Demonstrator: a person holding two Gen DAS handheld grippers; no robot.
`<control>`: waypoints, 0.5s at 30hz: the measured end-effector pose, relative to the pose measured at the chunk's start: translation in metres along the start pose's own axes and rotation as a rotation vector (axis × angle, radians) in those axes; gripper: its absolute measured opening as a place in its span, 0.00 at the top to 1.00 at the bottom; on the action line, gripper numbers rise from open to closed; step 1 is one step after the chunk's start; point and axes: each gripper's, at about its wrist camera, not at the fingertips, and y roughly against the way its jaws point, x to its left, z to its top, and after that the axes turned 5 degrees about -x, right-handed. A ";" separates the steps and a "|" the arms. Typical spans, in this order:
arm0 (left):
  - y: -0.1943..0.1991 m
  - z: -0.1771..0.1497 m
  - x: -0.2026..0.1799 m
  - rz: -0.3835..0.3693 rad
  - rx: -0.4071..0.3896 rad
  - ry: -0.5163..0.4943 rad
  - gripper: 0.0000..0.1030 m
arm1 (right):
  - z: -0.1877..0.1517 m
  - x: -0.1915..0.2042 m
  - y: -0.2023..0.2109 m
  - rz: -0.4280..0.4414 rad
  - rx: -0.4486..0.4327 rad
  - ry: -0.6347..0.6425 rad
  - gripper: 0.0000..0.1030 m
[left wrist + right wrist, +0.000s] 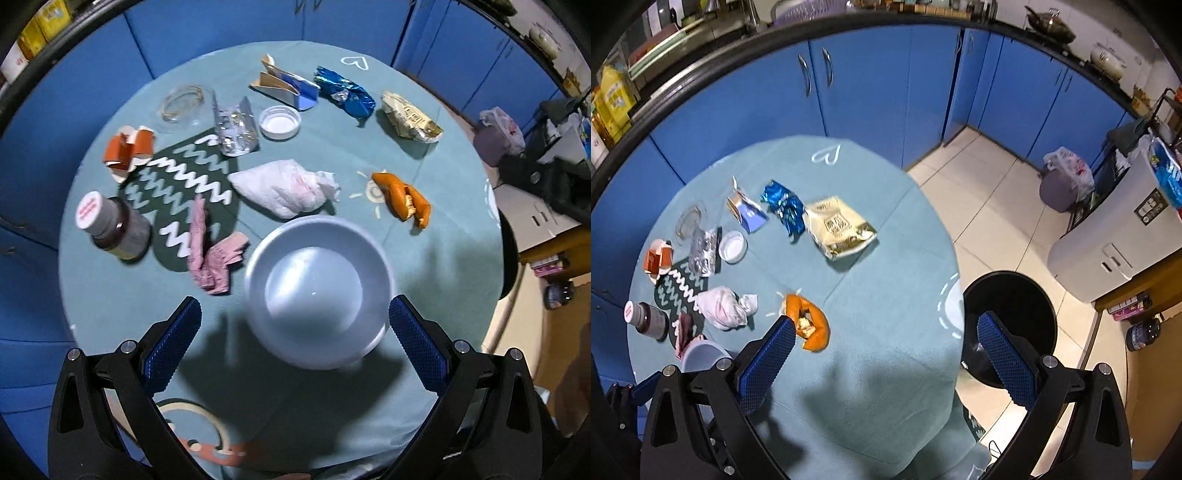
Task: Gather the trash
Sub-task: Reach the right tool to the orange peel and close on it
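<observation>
Blue cabinets ring the round worktop (871, 369), and only from the right wrist do we see the black bin (1015, 317) on the tiled floor just beside its edge. Our left tongs (295, 339) stand wide apart and empty, above the white bowl (319, 291) that sits between their fingers. Our right tongs (886, 350) are equally spread, holding nothing. Trash lies beyond the bowl: an orange peel (402, 201), a white tissue wad (284, 188), a blue wrapper (345, 94).
</observation>
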 end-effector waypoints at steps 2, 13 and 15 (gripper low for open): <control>0.000 -0.002 -0.004 -0.003 0.005 -0.008 0.03 | 0.000 0.002 -0.006 0.002 0.014 0.003 0.07; -0.007 -0.001 -0.016 -0.056 0.023 -0.003 0.03 | -0.004 0.011 -0.053 0.081 0.176 0.037 0.07; -0.010 0.011 -0.016 -0.083 0.018 -0.017 0.03 | -0.002 0.010 -0.055 0.082 0.175 0.020 0.07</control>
